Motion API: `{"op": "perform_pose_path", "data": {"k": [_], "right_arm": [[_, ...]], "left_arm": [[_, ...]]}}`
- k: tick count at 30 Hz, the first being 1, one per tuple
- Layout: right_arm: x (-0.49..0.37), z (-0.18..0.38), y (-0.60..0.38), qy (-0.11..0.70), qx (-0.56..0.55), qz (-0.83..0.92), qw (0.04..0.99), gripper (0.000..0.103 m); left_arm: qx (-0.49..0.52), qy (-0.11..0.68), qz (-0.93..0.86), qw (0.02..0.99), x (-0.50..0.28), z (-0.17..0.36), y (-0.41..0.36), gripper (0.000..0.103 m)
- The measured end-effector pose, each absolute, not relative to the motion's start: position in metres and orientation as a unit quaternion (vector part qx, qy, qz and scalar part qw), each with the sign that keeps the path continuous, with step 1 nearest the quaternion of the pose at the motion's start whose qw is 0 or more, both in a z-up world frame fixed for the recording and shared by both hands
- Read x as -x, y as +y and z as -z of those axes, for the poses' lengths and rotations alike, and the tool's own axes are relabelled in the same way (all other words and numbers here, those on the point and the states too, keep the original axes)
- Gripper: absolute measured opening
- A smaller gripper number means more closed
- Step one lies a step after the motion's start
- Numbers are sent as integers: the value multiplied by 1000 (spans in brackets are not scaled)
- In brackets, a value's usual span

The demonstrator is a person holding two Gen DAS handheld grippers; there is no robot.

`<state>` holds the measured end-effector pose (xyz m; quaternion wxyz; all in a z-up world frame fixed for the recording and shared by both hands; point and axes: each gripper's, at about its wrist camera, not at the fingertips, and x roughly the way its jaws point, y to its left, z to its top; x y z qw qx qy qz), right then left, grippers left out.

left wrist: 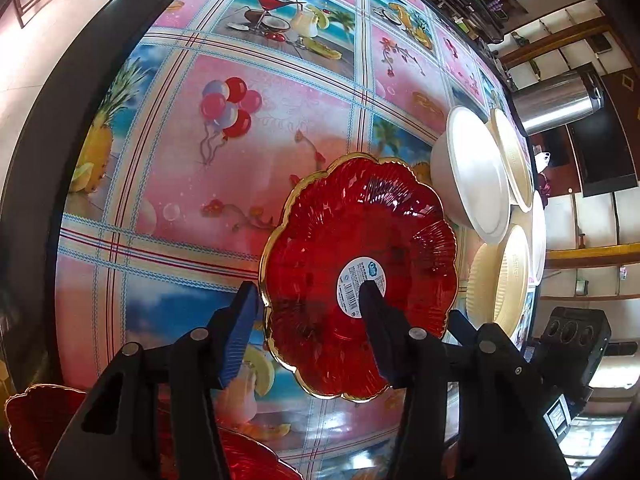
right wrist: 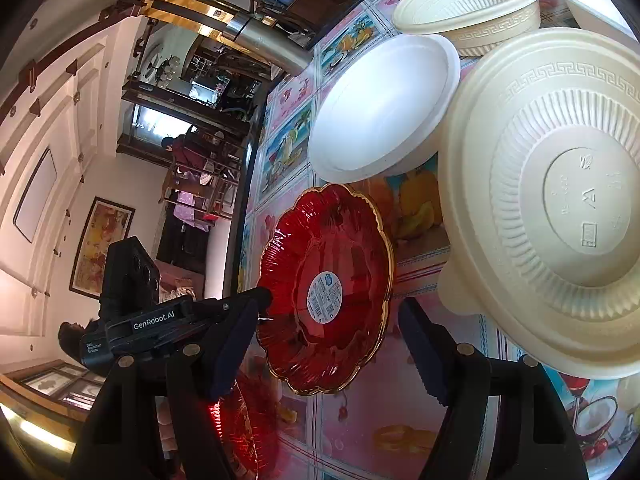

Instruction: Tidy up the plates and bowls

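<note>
Red scalloped plate (left wrist: 352,240) with a gold rim and a round white label at its centre, lying flat on the table (left wrist: 240,160), whose cloth is printed with fruit, drinks and balloons. Left gripper (left wrist: 310,300): jaws partly open and straddling the plate's near rim, one blue-padded finger outside the rim over the cloth, the other over the label; whether either pad actually touches the plate cannot be told from this view. Right gripper (right wrist: 334,320): jaws fairly wide, empty, held over the same plate (right wrist: 324,280) with its fingers to either side of it; the left tool's tip shows at the plate's far rim in the right wrist view. White bowl (left wrist: 472,176) beside the red plate, toward the table's far edge. Cream bowl (right wrist: 560,200) with a ribbed wall and a key-pattern band, near the plate on the right gripper's side. Second cream bowl (right wrist: 476,4) beyond the white bowl, with another white piece at the corner of that view. More red plates (left wrist: 36,424) near the table's near edge, under the left gripper. Steel flask (left wrist: 560,100) standing past the bowls at the table's edge
</note>
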<state>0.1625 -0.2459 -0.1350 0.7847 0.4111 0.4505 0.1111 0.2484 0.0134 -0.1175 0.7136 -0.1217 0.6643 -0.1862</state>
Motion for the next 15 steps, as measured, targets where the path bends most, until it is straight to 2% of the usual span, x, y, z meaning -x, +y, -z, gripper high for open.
{"op": "perform_pose_path", "data": {"k": [6,8,12,14,15], "right_arm": [[-170,139,-248,453,-411,-99,785,69],[-171,140,-249,456,-413,-94,783,67],[-173,145,-249,462,-410,-84,782,58],[-175,148,-249,464,-409,-80,782,51],[-176,148,-249,464,-408,-76,782,44]], "left_arm": [[121,663,179,717,-250,115,16,49],[120,664,177,717,-250,115,17,46],[117,668,174,714,-250,116,17,43],[118,668,173,714,-250,117,17,40],[118,669,172,714,-250,117,16,37]]}}
